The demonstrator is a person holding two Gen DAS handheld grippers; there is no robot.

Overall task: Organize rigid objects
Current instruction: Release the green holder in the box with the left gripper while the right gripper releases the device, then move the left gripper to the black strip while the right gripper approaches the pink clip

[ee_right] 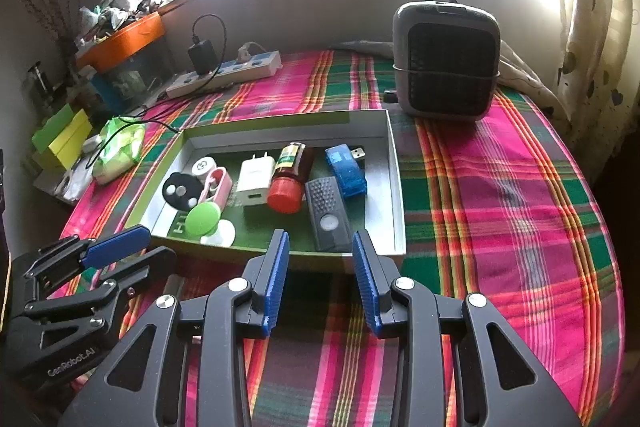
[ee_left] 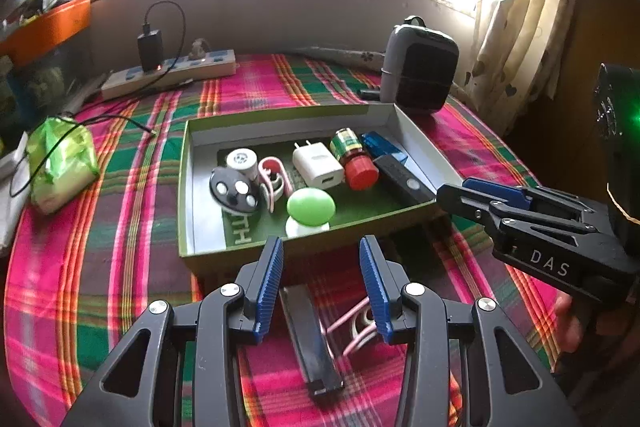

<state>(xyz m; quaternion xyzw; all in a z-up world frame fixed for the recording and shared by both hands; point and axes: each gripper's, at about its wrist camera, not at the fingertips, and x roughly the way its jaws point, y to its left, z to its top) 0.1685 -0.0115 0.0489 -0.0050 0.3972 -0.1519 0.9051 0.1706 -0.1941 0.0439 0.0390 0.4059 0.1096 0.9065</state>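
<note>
Lying low centre of the left wrist view on the plaid cloth: long black rigid plastic bar (ee_left: 310, 343) beside pink clip (ee_left: 354, 327), outside the green cardboard tray (ee_left: 184, 187). Likely handling light, stiff, slippery; gripping across its narrow width. Left gripper (ee_left: 322, 275) and right gripper (ee_right: 320, 275) both hovering parted, holding nothing.

surface: plaid cloth (ee_right: 500, 211) | centre: open box (ee_right: 394, 187) | far right: small heater (ee_right: 446, 61) | far left: power strip (ee_right: 224, 73) | left: green packet (ee_left: 60, 167) | near: black bar (ee_left: 308, 339), pink clip (ee_left: 356, 327) beside it
</note>
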